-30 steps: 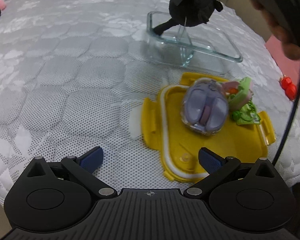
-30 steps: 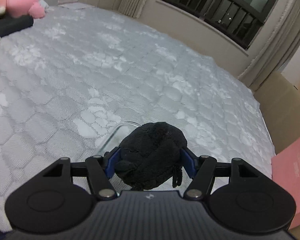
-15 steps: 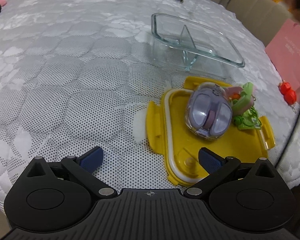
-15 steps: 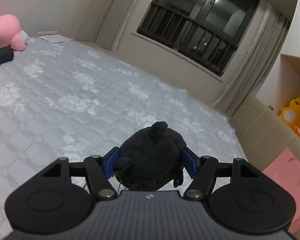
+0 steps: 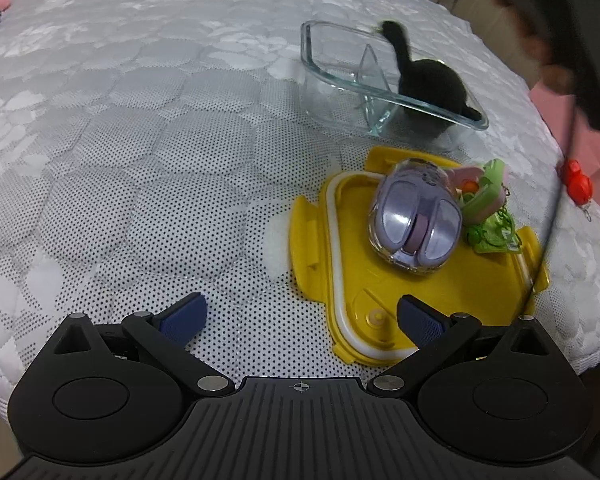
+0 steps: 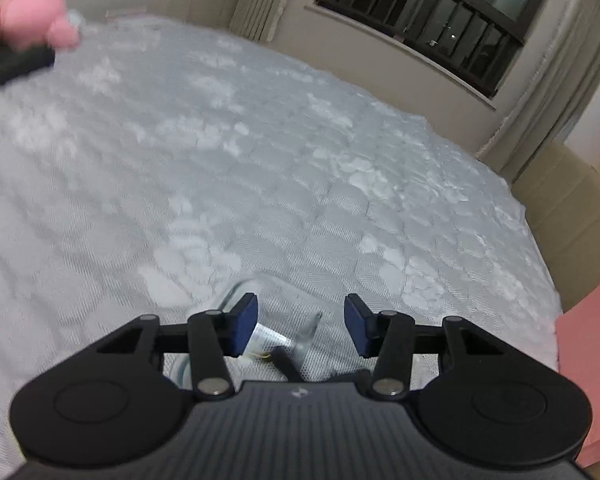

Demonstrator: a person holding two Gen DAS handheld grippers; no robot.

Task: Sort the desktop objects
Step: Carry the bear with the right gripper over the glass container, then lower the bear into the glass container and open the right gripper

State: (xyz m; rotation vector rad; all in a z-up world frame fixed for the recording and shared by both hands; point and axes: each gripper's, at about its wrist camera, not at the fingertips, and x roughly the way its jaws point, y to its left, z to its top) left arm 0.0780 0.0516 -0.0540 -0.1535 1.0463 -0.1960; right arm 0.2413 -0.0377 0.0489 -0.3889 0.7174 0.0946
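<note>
A black plush toy (image 5: 432,84) lies in the right compartment of the divided glass container (image 5: 340,76), its tail sticking up over the rim. My right gripper (image 6: 300,324) hovers above the container (image 6: 236,292). Its jaws are closing with nothing between them, and the toy's tail (image 6: 284,360) shows just below them. A yellow lid (image 5: 340,240) in front of the container carries a purple computer mouse (image 5: 414,224) and a green and pink keychain (image 5: 488,208). Near the lid's front corner, my left gripper (image 5: 300,316) is open and empty.
Everything rests on a white quilted mattress (image 5: 140,140). A small red charm (image 5: 576,180) lies at its right edge beside a pink box (image 6: 588,360). Far left sits a pink plush (image 6: 32,12). A cardboard box (image 6: 560,208) stands beyond the right edge.
The right gripper has let go of the black plush toy, which now lies in the glass container's right compartment. Its jaws are empty. The left gripper has stayed still.
</note>
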